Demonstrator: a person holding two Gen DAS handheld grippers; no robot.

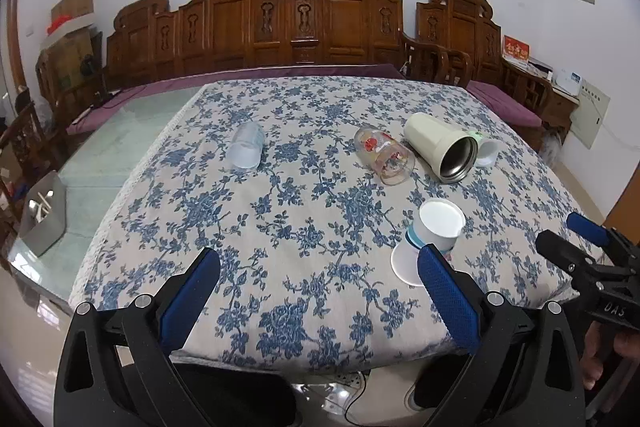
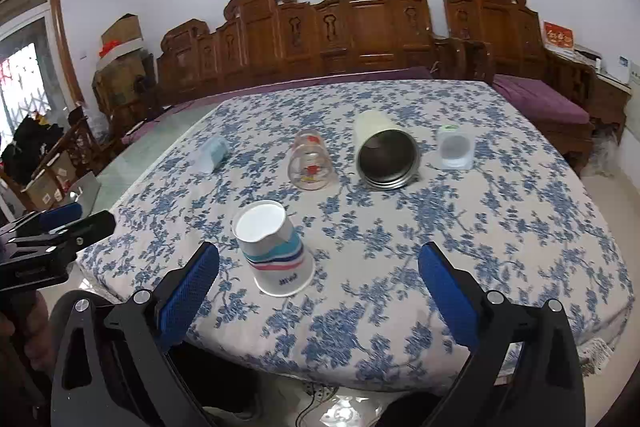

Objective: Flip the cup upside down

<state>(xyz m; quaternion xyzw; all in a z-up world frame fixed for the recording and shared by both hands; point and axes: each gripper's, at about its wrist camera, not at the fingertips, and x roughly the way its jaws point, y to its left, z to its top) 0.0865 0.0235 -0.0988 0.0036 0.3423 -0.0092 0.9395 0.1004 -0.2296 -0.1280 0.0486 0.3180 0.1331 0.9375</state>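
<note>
A striped white paper cup (image 2: 276, 251) stands upside down near the table's front edge, its flat base up and dented; it also shows in the left wrist view (image 1: 432, 239). My right gripper (image 2: 318, 273) is open and empty, just in front of the cup, which sits closer to its left finger. My left gripper (image 1: 318, 277) is open and empty, with the cup just beyond its right fingertip. The right gripper (image 1: 576, 239) shows at the far right of the left wrist view, and the left gripper (image 2: 76, 223) at the far left of the right wrist view.
Lying on their sides on the blue-floral tablecloth (image 2: 440, 227) are a cream steel-lined tumbler (image 2: 384, 155), a printed clear glass (image 2: 310, 163), a translucent plastic cup (image 2: 214, 153) and a small white cup (image 2: 454, 147). A carved wooden bench (image 2: 360, 27) stands behind the table.
</note>
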